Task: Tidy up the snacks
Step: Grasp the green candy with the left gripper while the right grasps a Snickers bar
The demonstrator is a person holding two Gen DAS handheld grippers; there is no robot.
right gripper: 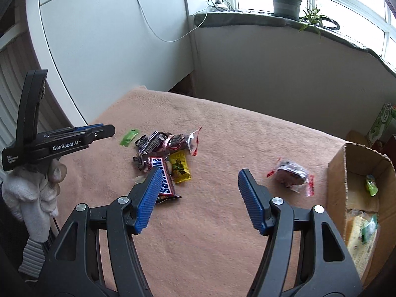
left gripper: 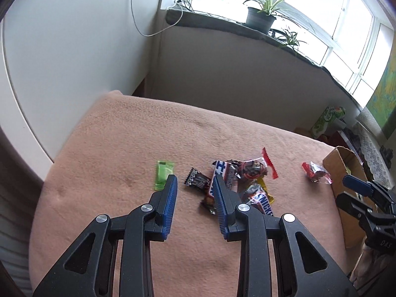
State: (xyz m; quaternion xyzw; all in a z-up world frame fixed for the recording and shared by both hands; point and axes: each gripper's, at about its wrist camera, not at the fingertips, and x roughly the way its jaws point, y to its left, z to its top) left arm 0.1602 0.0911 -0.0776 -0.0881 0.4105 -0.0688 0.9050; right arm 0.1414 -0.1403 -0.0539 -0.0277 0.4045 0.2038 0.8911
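A pile of wrapped snacks lies on the pink blanket: a Snickers bar (right gripper: 162, 177), a yellow packet (right gripper: 180, 168), a green packet (left gripper: 162, 174) at the left, a small dark packet (left gripper: 196, 178) and a clear red-edged wrapper (left gripper: 255, 167). A separate red-edged dark snack (right gripper: 292, 174) lies to the right. My left gripper (left gripper: 195, 180) is open and empty above the pile's left side. My right gripper (right gripper: 198, 175) is open and empty between the pile and the separate snack. A cardboard box (right gripper: 356, 158) at the right holds several packets.
The blanket-covered table (right gripper: 222, 235) ends at a white cabinet (right gripper: 99, 37) on the left. A windowsill with potted plants (right gripper: 287, 2) runs behind. A green carton (left gripper: 324, 121) stands beyond the box.
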